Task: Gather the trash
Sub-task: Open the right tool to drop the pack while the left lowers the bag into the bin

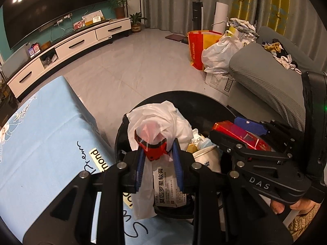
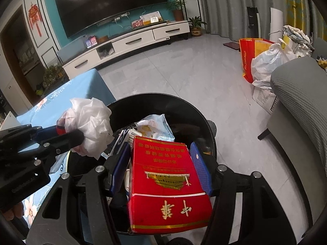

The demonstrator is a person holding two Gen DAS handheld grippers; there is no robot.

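A crumpled white plastic bag wrapped around a small red object (image 1: 152, 134) is pinched between the narrowly parted blue pads of the left gripper (image 1: 158, 163); it is held above the round black trash bin (image 1: 184, 96), presumably so that it can be dropped among the waste already there; a flat red cardboard carton with gold lettering (image 2: 165, 181) is clamped across its width by the right gripper (image 2: 161, 169), whose jaws stand fairly wide on it; it too is poised over the bin's mouth; a paper cup and a printed packet lie inside; the bin stands just beside a light blue patterned tablecloth (image 1: 47, 126); a grey sofa (image 1: 265, 81) is nearby.
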